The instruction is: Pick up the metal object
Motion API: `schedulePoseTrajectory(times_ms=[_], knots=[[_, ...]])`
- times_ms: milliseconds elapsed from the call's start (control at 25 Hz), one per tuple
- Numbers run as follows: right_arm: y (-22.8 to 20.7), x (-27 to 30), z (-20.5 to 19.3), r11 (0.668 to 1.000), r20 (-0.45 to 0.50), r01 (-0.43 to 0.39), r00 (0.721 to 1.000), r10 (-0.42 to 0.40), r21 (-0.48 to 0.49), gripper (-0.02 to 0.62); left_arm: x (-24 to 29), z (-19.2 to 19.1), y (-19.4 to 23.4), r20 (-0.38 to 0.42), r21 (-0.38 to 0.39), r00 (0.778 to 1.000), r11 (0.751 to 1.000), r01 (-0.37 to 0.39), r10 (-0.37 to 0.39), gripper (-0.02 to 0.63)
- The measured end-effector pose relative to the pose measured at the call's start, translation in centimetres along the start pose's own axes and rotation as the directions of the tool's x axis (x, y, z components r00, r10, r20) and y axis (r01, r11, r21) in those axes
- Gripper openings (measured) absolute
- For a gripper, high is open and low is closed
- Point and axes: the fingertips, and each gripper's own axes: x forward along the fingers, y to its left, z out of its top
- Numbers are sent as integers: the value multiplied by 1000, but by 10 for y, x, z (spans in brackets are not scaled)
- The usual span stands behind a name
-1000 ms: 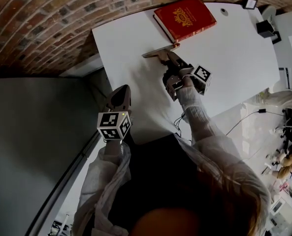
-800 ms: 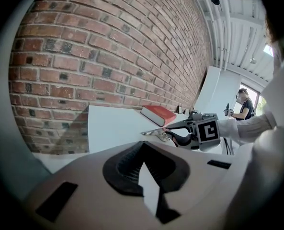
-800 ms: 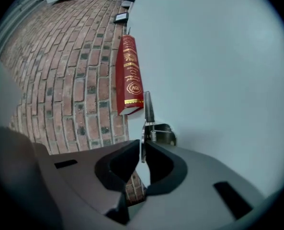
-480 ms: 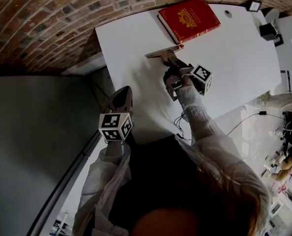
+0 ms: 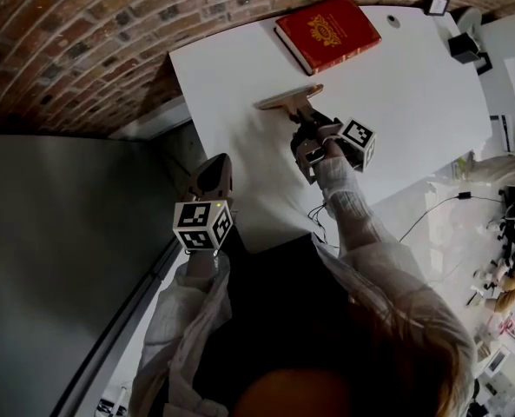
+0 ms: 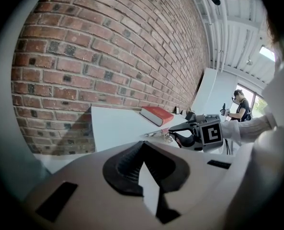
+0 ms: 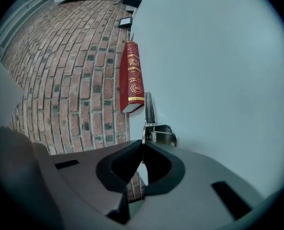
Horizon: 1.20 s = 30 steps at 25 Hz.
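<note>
The metal object (image 5: 285,100), a thin flat strip with a small spring and a dark bracket (image 7: 149,110), is at the white table's (image 5: 413,85) middle, near the red book. My right gripper (image 5: 302,116) reaches it from the near side and is shut on its near end (image 7: 142,145). I cannot tell whether the strip rests on the table or hangs just above it. My left gripper (image 5: 214,170) hovers off the table's left edge, over the dark floor. Its jaws (image 6: 142,147) are shut with nothing between them. In the left gripper view, the right gripper (image 6: 199,134) shows over the table.
A red book (image 5: 328,31) lies just beyond the metal object, near the brick wall (image 5: 83,42). Two small black objects (image 5: 439,5) sit at the table's far right corner. A cable (image 5: 431,211) runs on the floor to the right. A person (image 6: 240,110) stands far off.
The right gripper's jaws have closed on the near end of the metal object. The left gripper has stayed where it was.
</note>
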Motion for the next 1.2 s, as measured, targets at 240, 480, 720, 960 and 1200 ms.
schedulePoseTrajectory(times_ms=[240,480,720,960,1200], knots=[[11,-22,-9,997,21,-35,999,37,-73,17,-12,6,-2,19,0,999,999,45,-45,15],[36,-59,-20,977,61,-89,993,103,-194,17,-26,16,-11,39,34,995,995,94,-95,14],[43,-102,-26,952,145,-83,981,130,-295,18,-33,26,-23,57,63,985,985,160,-163,15],[54,-147,-40,886,209,-50,964,163,-461,17,-45,37,-41,78,108,970,969,222,-231,15],[74,-192,-55,759,225,18,959,170,-651,17,-60,45,-53,92,151,960,957,249,-264,15]])
